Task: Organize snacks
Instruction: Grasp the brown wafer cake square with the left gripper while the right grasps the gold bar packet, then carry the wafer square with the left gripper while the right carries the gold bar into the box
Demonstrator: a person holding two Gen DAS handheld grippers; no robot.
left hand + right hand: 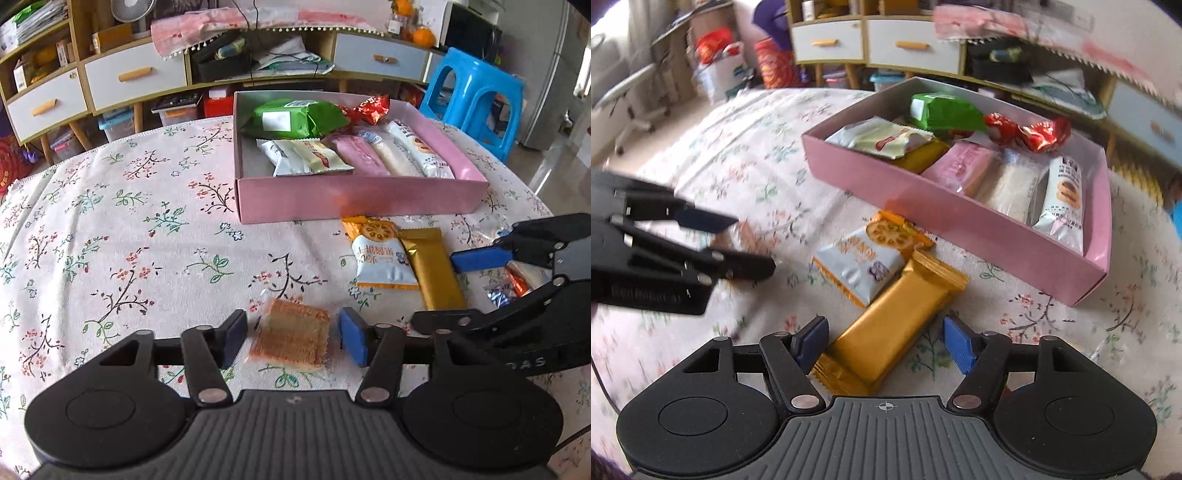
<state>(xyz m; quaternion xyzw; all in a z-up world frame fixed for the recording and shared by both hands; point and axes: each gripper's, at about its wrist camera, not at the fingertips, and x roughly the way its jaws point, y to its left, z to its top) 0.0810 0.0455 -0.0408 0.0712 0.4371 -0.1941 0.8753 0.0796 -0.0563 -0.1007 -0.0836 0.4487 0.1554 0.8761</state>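
Floral tablecloth, pink box far. Left gripper wide, cake slice between pads. Right gripper wide, straddling gold bar.

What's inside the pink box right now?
The pink cardboard box holds a green packet, red foil candy, white packet, pink bar and two pale bars. A yellow packet lies partly covered.

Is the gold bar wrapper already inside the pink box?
No, the gold bar wrapper lies on the tablecloth outside the pink box, between the open right gripper fingers.
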